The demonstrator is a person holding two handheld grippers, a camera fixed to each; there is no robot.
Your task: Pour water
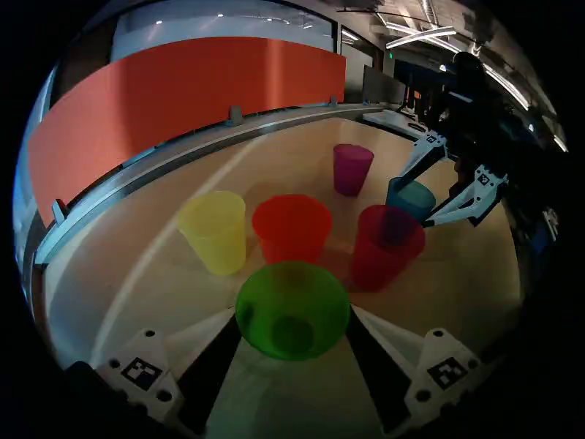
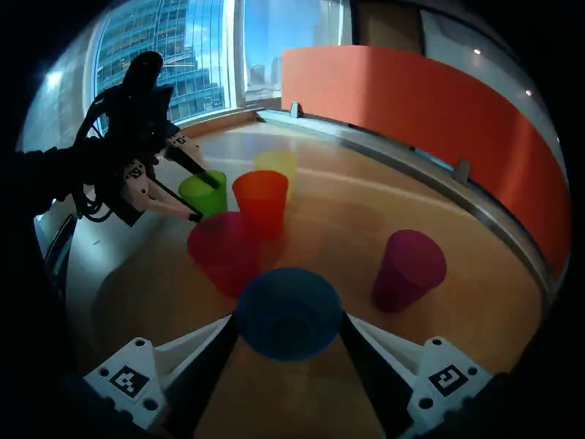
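Closest to me, my left gripper is closed around the green cup. Its two fingers press on the cup's sides, one on each side, and I look into its open mouth. I cannot tell whether there is water in it. My right gripper grips the blue cup the same way, a finger on either side and the mouth open toward the camera. I cannot make out its contents either.

In the left gripper view, just past the green cup stands the orange cup. The yellow cup is to its left and the red cup to its right, all on the wooden worktop. The blue cup sits beyond the red one, between my right fingers. The magenta cup stands farther back, apart from the rest.

In the right gripper view, the red cup is just beyond the blue one and the orange cup is behind it. The green cup in my left gripper is off to the left, and the yellow cup stands behind the orange one. The magenta cup stands alone to the right.

Farthest off, an orange panel runs along the worktop's back edge, and windows show tall buildings outside.
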